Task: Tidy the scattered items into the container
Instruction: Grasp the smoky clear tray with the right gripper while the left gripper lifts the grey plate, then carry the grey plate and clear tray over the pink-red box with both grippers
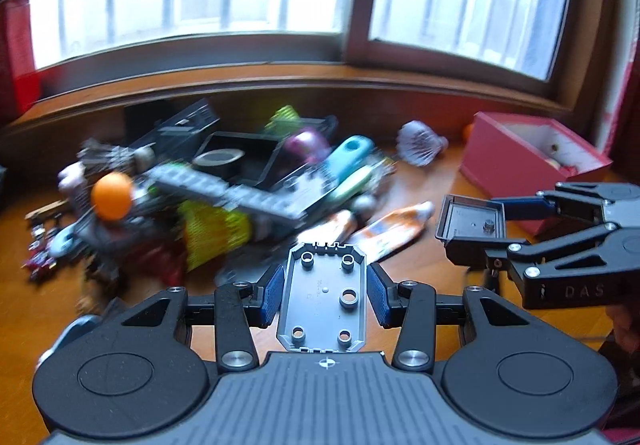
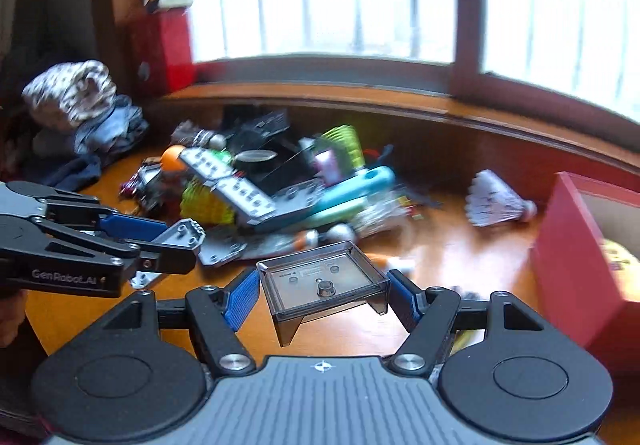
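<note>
Gripping a grey plate [image 1: 324, 305], left tool [image 1: 326, 291] neighbours right tool [image 2: 324, 295] clamping a smoky tray [image 2: 322, 283].

**Wooden top under the window**

A glossy orange-brown wooden surface [image 1: 416, 205] is carrying everything; a blurred heap of clutter [image 1: 224, 189] is sprawling across its middle; two orange-and-white tubes [image 1: 384, 233] are lying at the heap's near edge; a white shuttlecock [image 2: 498, 205] is lying on its side, apart from the heap; a red box [image 1: 532, 161] is sitting at the right; crumpled clothes [image 2: 80, 109] are lying at the far left.
</note>
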